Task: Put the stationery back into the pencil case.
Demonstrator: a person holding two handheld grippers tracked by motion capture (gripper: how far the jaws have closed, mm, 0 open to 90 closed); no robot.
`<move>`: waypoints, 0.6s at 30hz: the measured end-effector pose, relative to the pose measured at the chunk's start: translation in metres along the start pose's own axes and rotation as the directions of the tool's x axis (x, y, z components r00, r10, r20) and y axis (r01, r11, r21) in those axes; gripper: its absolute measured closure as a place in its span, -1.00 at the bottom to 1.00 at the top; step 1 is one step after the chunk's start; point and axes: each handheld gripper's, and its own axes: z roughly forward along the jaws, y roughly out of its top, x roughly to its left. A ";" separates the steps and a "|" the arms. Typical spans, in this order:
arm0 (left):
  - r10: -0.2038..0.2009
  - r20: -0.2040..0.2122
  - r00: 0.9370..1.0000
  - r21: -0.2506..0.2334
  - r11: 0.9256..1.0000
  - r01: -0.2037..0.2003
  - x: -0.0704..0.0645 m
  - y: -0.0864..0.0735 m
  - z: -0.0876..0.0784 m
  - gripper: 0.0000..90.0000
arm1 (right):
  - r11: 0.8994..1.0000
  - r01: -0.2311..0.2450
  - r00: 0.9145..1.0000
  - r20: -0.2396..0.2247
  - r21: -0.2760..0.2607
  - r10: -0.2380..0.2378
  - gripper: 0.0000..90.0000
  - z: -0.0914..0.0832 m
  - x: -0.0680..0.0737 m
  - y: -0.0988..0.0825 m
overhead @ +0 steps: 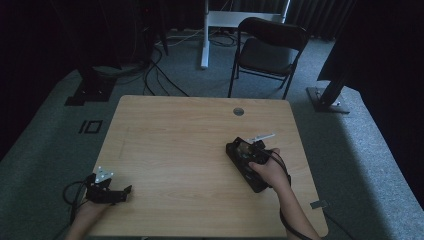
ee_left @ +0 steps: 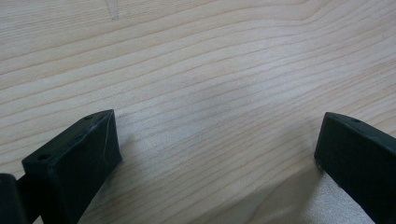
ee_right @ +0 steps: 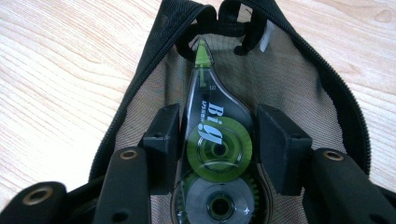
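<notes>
A correction tape dispenser (ee_right: 217, 140), clear dark plastic with green reels, sits between the jaws of my right gripper (ee_right: 218, 128); both pads press its sides. It hangs over the open mouth of a black zip pouch (ee_right: 140, 88) with a beige mesh lining, lying on the wooden table (ee_right: 56, 70). In the high view the right gripper (overhead: 247, 152) is at the table's right side over the pouch (overhead: 232, 150). My left gripper (overhead: 127, 191) rests at the front left corner. Its jaws (ee_left: 217, 140) stand wide apart over bare wood with nothing between them.
The wooden table (overhead: 190, 140) has a round cable hole (overhead: 238, 111) near its far edge. A black folding chair (overhead: 267, 50) stands beyond the table, beside a white desk leg (overhead: 204, 35). Cables lie on the grey carpet at the back left.
</notes>
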 end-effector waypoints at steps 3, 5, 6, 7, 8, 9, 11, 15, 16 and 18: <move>0.000 0.000 1.000 0.000 1.000 0.000 0.000 0.000 0.000 -1.00 | 1.000 -0.001 1.000 -0.003 0.002 0.001 0.13 0.001 -0.001 -0.001; 0.000 0.000 1.000 0.000 1.000 0.000 0.000 0.000 0.000 -1.00 | 1.000 0.000 1.000 -0.003 0.010 0.000 0.13 0.002 -0.001 -0.002; 0.000 0.000 1.000 0.000 1.000 0.000 0.000 0.000 0.000 -1.00 | 1.000 0.000 1.000 -0.003 0.010 0.000 0.13 0.002 -0.001 -0.002; 0.000 0.000 1.000 0.000 1.000 0.000 0.000 0.000 0.000 -1.00 | 1.000 0.003 1.000 0.003 0.016 -0.003 0.13 0.003 -0.001 -0.002; 0.000 0.000 1.000 0.000 1.000 0.000 0.000 0.000 0.000 -1.00 | 1.000 0.003 1.000 0.003 0.016 -0.003 0.13 0.003 -0.001 -0.002; 0.000 0.000 1.000 0.000 1.000 0.000 0.000 0.000 0.000 -1.00 | 1.000 0.008 1.000 0.008 0.024 -0.009 0.13 0.005 -0.001 -0.001; 0.000 0.000 1.000 0.000 1.000 0.000 0.000 0.000 0.000 -1.00 | 1.000 0.014 1.000 0.007 0.029 -0.014 0.13 0.005 -0.001 -0.001; 0.000 0.000 1.000 0.000 1.000 0.000 0.000 0.000 0.000 -1.00 | 0.999 0.025 1.000 0.011 0.046 -0.026 0.13 0.007 0.001 -0.001; 0.000 0.000 1.000 0.000 1.000 0.000 0.000 0.000 0.000 -1.00 | 0.999 0.027 1.000 0.009 0.048 -0.027 0.13 0.007 0.001 -0.001; 0.000 0.000 1.000 0.000 1.000 0.000 0.000 0.000 0.000 -1.00 | 0.998 0.026 1.000 0.014 0.058 -0.027 0.13 0.008 0.001 0.001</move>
